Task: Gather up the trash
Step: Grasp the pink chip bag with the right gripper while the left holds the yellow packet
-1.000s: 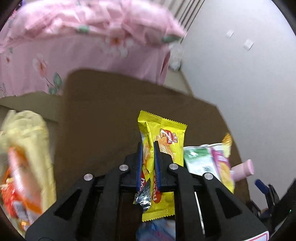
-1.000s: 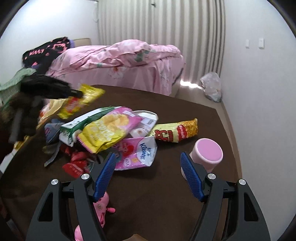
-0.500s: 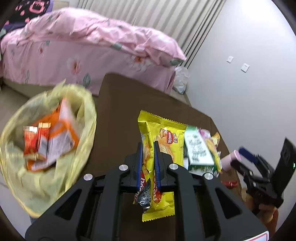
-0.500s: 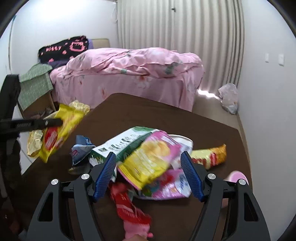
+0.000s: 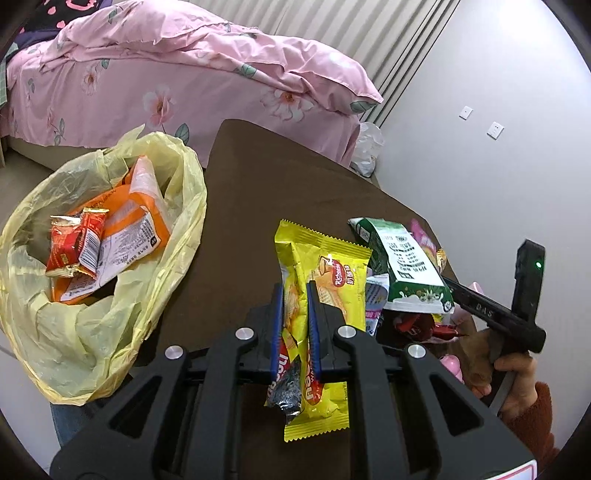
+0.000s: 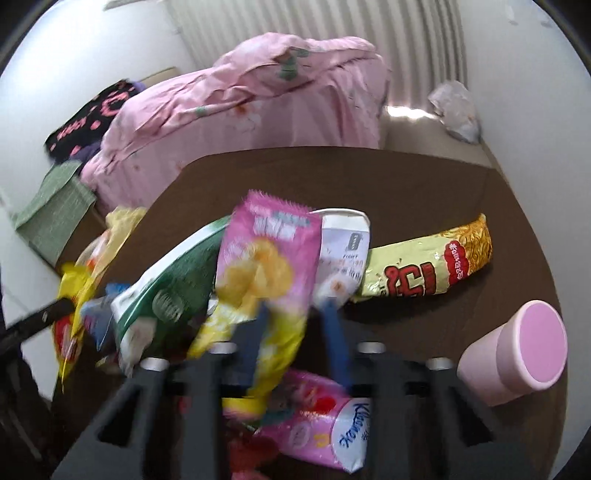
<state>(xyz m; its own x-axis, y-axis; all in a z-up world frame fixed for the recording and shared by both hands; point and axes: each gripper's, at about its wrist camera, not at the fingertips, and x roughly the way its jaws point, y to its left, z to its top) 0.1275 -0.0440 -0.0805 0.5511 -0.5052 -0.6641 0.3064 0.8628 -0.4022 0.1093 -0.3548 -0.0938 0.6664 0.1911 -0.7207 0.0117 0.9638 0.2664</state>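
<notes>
1. Dark brown cloth covers the table (image 5: 266,177), which stands beside a bed under a pink floral quilt (image 5: 192,62); white walls and pale pleated curtains (image 6: 332,33) close the room.
2. A yellow trash bag (image 5: 147,288) hangs open at the table's left edge, with orange and red wrappers inside.
3. The left gripper (image 5: 295,314) pinches a yellow wafer packet (image 5: 328,280) over the table, near the bag.
4. The right gripper (image 6: 295,332) is blurred; its blue fingers flank a pink-and-yellow chip bag (image 6: 266,266) in the wrapper pile, but I cannot tell whether they grip it.
5. A pink cup (image 6: 517,350) lies tipped nearby.
</notes>
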